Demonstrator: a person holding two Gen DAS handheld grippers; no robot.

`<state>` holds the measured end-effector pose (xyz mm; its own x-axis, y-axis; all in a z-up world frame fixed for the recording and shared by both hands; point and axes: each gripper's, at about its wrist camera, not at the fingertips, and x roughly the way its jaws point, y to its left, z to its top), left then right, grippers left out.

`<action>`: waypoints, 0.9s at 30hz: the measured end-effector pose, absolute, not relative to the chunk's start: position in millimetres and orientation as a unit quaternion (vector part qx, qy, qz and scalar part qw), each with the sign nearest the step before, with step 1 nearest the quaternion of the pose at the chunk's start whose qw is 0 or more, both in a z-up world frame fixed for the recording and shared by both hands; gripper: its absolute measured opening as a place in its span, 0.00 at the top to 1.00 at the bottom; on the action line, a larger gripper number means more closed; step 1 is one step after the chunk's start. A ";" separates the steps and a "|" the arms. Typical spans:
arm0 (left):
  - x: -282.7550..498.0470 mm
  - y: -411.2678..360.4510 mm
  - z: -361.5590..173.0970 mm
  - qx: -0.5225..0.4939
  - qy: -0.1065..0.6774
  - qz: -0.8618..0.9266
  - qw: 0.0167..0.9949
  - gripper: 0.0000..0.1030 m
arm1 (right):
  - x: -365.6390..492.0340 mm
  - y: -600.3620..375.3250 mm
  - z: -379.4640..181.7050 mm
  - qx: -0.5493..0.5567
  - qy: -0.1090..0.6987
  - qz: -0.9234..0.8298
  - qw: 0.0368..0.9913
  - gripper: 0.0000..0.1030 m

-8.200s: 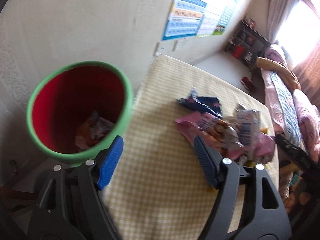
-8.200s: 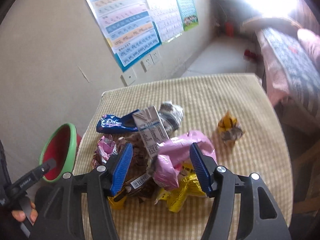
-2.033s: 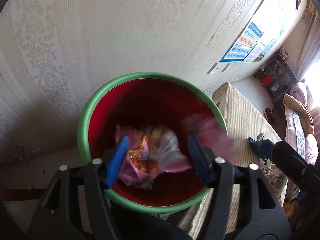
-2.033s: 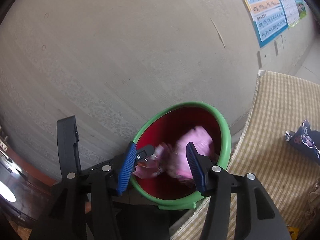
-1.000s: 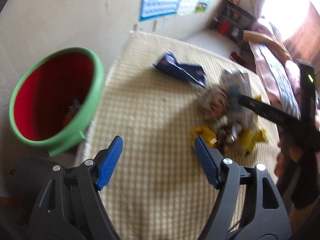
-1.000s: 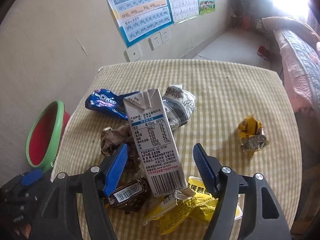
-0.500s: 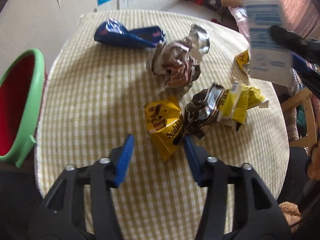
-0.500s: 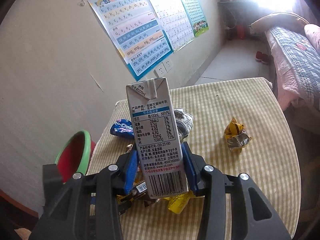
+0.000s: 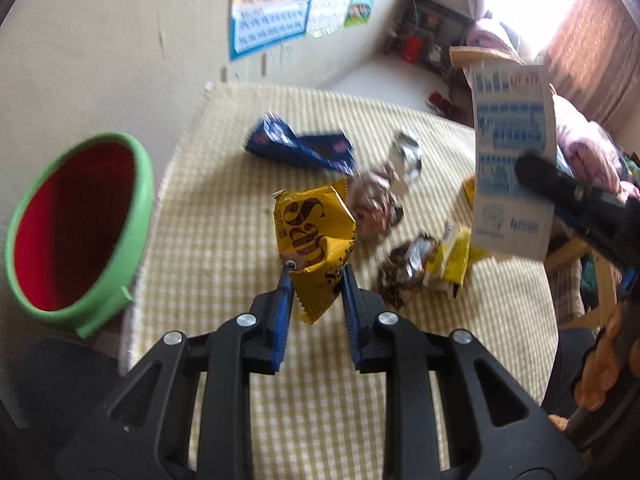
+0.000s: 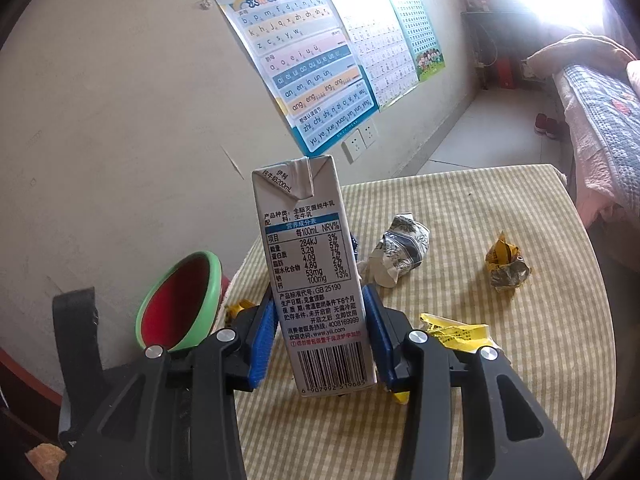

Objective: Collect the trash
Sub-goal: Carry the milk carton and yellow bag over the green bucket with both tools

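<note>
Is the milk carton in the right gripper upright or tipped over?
Upright. The milk carton stands on end between the right gripper's pads, folded top uppermost, barcode at the bottom, lifted clear of the table.

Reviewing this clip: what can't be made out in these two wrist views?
- Bin contents: left wrist view shows only its red wall; in the right wrist view the left gripper's body covers its lower part.
- Blue wrapper: motion blur in the left wrist view; behind the milk carton in the right.
- Brown crumpled wrapper: print blurred.
- Person: only a hand at the left view's edge.
</note>
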<state>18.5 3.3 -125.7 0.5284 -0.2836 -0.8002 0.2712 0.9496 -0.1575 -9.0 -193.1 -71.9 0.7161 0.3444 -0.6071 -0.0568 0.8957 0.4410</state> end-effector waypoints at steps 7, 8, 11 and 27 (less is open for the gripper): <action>10.1 26.1 -80.6 -0.009 0.396 -0.124 0.910 0.78 | -13.2 -178.1 -58.2 0.191 0.346 0.117 0.911 0.60; 9.6 28.8 -76.7 -0.011 0.390 -0.121 0.913 0.78 | -13.8 -175.5 -56.4 0.190 0.343 0.117 0.912 0.60; 12.5 36.7 -71.9 -0.018 0.384 -0.119 0.915 0.78 | -15.0 -169.0 -52.4 0.186 0.337 0.119 0.915 0.60; 15.9 75.2 -72.1 -0.044 0.386 -0.079 0.918 0.77 | -3.1 -129.9 -75.2 0.147 0.384 0.141 0.900 0.64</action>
